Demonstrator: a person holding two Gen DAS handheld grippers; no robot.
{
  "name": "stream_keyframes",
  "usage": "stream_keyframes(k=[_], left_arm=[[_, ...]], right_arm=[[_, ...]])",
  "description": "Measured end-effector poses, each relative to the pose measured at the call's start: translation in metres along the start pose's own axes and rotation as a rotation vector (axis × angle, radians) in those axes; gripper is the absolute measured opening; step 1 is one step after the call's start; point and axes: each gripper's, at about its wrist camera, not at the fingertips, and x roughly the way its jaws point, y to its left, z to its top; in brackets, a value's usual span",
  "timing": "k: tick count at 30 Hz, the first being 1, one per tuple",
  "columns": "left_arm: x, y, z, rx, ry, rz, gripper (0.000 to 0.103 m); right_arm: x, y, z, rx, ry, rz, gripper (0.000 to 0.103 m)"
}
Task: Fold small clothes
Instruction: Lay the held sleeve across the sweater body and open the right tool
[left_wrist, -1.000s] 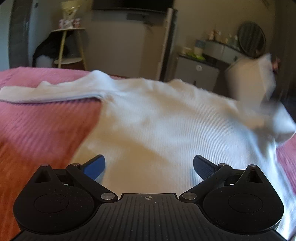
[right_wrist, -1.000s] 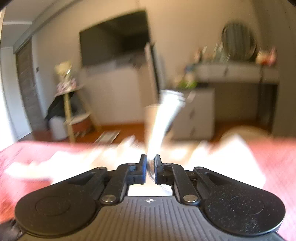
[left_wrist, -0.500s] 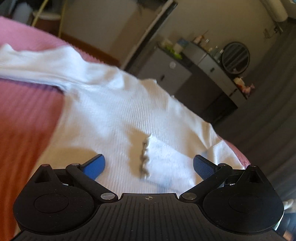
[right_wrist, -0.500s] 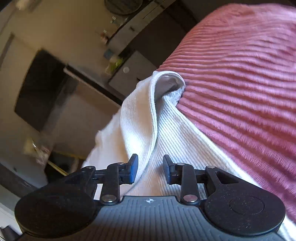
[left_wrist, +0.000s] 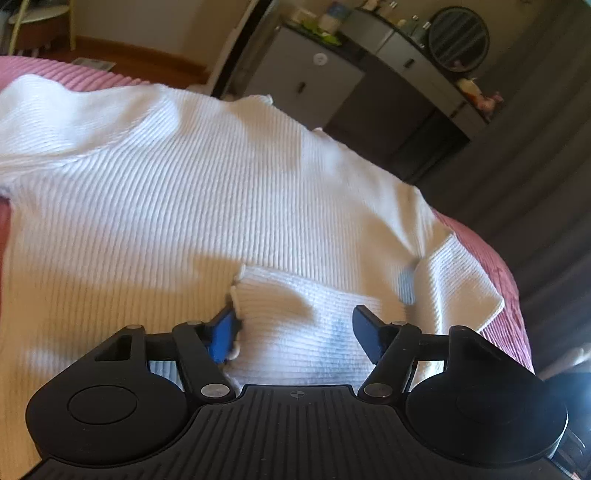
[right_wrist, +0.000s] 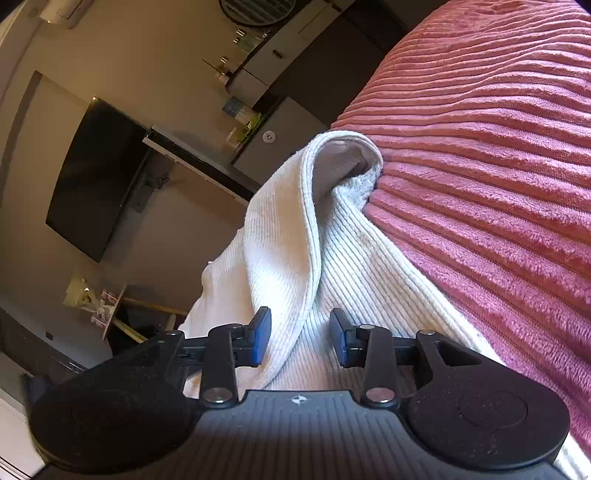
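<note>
A small white ribbed sweater (left_wrist: 192, 177) lies spread on a pink ribbed bedspread (right_wrist: 498, 155). Its right sleeve (left_wrist: 306, 314) is folded across the body, the frilled cuff lying between the fingers of my left gripper (left_wrist: 293, 334), which is open just above it. In the right wrist view the sweater's folded shoulder edge (right_wrist: 295, 236) rises in a ridge. My right gripper (right_wrist: 299, 338) is open, its blue pads either side of that ridge and not pinching it.
Beyond the bed's far edge stand a grey cabinet (left_wrist: 310, 74), a dresser with a round mirror (left_wrist: 458, 38) and a wall television (right_wrist: 92, 177). A small side table (right_wrist: 110, 306) stands to the left. Dark curtains (left_wrist: 535, 147) hang on the right.
My right gripper carried the sleeve over, let go of it and opened wider. My left gripper moved in over the folded cuff and its fingers narrowed.
</note>
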Motion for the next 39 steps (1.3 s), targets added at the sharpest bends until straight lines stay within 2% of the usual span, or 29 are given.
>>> stream_keyframes(k=[1, 3, 5, 7, 11, 13, 16, 20, 23, 28, 32, 35, 39], left_arm=[[0.000, 0.000, 0.002, -0.005, 0.000, 0.012, 0.041], [-0.004, 0.001, 0.008, -0.016, 0.008, 0.016, 0.013], [-0.017, 0.000, 0.015, -0.028, -0.012, -0.037, 0.012], [-0.034, -0.012, 0.024, 0.034, -0.073, -0.026, 0.011], [-0.066, -0.024, 0.045, 0.107, -0.174, -0.023, 0.011], [-0.071, -0.019, 0.051, 0.138, -0.210, 0.044, 0.011], [-0.064, 0.001, 0.052, 0.124, -0.200, 0.141, 0.011], [-0.053, 0.027, 0.045, 0.081, -0.165, 0.201, 0.012], [-0.047, 0.040, 0.038, 0.032, -0.171, 0.245, 0.025], [-0.045, 0.048, 0.035, -0.003, -0.149, 0.175, 0.054], [-0.040, 0.048, 0.029, 0.004, -0.138, 0.175, 0.057], [-0.037, 0.045, 0.021, 0.047, -0.128, 0.188, 0.059], [-0.032, 0.040, 0.014, 0.091, -0.131, 0.205, 0.059]], right_arm=[[0.000, 0.000, 0.000, -0.006, -0.002, -0.002, 0.034], [0.001, -0.001, 0.000, -0.007, -0.005, -0.001, 0.034], [0.002, -0.002, 0.000, 0.008, -0.011, 0.002, 0.034], [0.003, 0.000, -0.001, 0.001, -0.010, 0.004, 0.034], [0.004, 0.003, -0.002, -0.015, -0.014, 0.004, 0.034], [0.004, 0.003, -0.003, -0.010, -0.015, 0.006, 0.034], [0.004, 0.003, -0.004, -0.013, -0.018, 0.004, 0.034], [0.007, 0.001, -0.003, -0.015, -0.018, 0.000, 0.034], [0.008, 0.002, -0.004, -0.026, -0.021, -0.003, 0.034], [0.011, 0.002, -0.002, -0.023, -0.029, 0.011, 0.034], [0.016, -0.004, 0.017, 0.008, -0.056, 0.035, 0.034], [0.021, -0.018, 0.038, 0.118, -0.101, 0.069, 0.034], [0.046, -0.032, 0.062, 0.252, -0.100, 0.046, 0.031]])
